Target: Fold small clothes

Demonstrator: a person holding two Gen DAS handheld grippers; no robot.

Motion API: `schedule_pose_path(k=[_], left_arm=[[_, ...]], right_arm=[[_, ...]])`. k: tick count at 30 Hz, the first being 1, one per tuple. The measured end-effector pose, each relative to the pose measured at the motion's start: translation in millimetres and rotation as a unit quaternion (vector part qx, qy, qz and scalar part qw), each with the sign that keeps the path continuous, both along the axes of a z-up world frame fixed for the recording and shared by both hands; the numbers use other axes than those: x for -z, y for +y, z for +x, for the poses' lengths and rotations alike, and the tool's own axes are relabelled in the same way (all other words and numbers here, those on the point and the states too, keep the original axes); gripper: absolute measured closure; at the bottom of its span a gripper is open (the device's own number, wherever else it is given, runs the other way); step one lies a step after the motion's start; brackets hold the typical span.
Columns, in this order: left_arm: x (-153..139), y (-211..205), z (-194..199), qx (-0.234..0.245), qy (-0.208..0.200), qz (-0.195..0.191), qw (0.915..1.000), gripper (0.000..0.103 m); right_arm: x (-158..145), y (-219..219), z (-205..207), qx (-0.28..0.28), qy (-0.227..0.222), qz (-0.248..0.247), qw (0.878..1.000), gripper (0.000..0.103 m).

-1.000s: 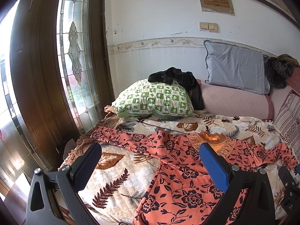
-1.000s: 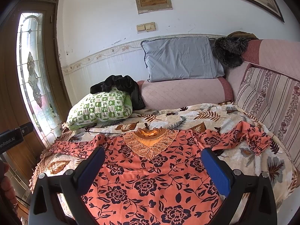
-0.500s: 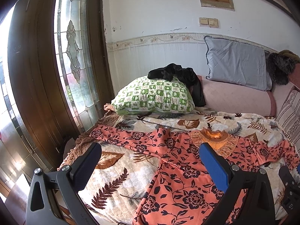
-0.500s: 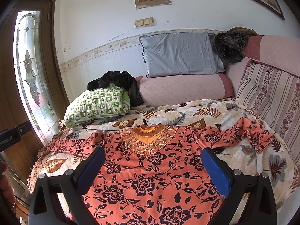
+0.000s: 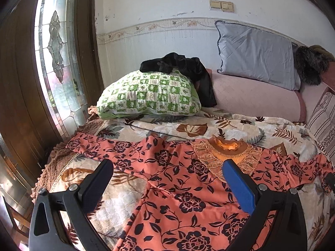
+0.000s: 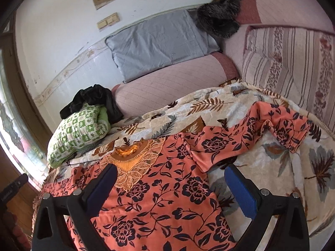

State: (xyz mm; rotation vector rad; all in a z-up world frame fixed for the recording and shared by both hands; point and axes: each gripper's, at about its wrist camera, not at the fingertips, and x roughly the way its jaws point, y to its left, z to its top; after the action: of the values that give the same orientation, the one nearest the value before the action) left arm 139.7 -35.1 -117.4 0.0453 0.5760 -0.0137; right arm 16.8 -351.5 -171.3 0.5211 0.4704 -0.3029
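Basically, an orange floral garment (image 5: 173, 179) w/ black flower print lay spread flat on a leaf-patterned blanket (image 5: 240, 129) covering the bed, neckline w/ an embroidered lace yoke (image 5: 228, 152) toward the far side. In left wrist view one sleeve (image 5: 100, 146) ran out straight to the left, reaching near the blanket's brown edge. In right wrist view the other sleeve (image 6: 270, 123) went off to the right, rumpled & partly folded over on itself, cuff end near the striped cushion (image 6: 293, 67).

Left gripper (image 5: 167, 179) hovered above the garment's left shoulder/side area, jaws wide apart, nothing btwn them; can't tell any contact w/ the cloth. Right gripper (image 6: 169, 186) also had jaws spread wide & empty, over the chest of the garment, its left finger (image 6: 100, 186) over the yoke's edge, its right finger (image 6: 240, 192) over bare blanket just right of the garment's side, below the rumpled sleeve.

Far left on the bed sat a green checked pillow (image 5: 148, 94) w/ a black garment (image 5: 182, 69) draped on top & down its right side. Behind, a pink bolster (image 5: 255, 96) lay along the wall w/ a grey pillow (image 5: 257, 52) leaning upright on it; a dark furry item (image 5: 309, 67) sat right of that. Stained-glass door panel (image 5: 56, 48) at far left, light switches (image 5: 222, 5) on the wall above the grey pillow
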Motion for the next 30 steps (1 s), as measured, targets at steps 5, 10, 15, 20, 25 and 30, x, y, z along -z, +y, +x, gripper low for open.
schedule_pose_path(k=[5, 10, 15, 20, 25, 30], left_arm=[[72.0, -43.0, 60.0, 0.024, 0.057, -0.038, 0.9973, 0.000], [125.6, -58.2, 90.2, 0.038, 0.102, -0.031, 0.9936, 0.000], [144.5, -50.6, 102.0, 0.023, 0.090, -0.015, 0.9955, 0.000], [148.7, -54.5, 108.4, 0.030, 0.075, 0.007, 0.9967, 0.000], [152.6, -63.9, 110.4, 0.037, 0.074, 0.015, 0.9965, 0.000], [154.2, -73.2, 105.3, 0.052, 0.070, 0.027, 0.9958, 0.000]], right_arm=[[76.8, -140.8, 10.0, 0.078, -0.003, 0.179, 0.981, 0.004], [147.6, -256.3, -12.9, 0.166, -0.056, 0.374, 0.911, 0.014], [185.5, -316.4, -10.6, 0.182, -0.118, 0.478, 0.851, 0.024], [183.3, -332.9, -13.0, 0.210, -0.132, 0.476, 0.844, 0.030], [175.2, -306.6, -15.0, 0.193, -0.133, 0.495, 0.837, 0.032], [182.1, -318.5, -16.0, 0.224, -0.121, 0.469, 0.846, 0.040]])
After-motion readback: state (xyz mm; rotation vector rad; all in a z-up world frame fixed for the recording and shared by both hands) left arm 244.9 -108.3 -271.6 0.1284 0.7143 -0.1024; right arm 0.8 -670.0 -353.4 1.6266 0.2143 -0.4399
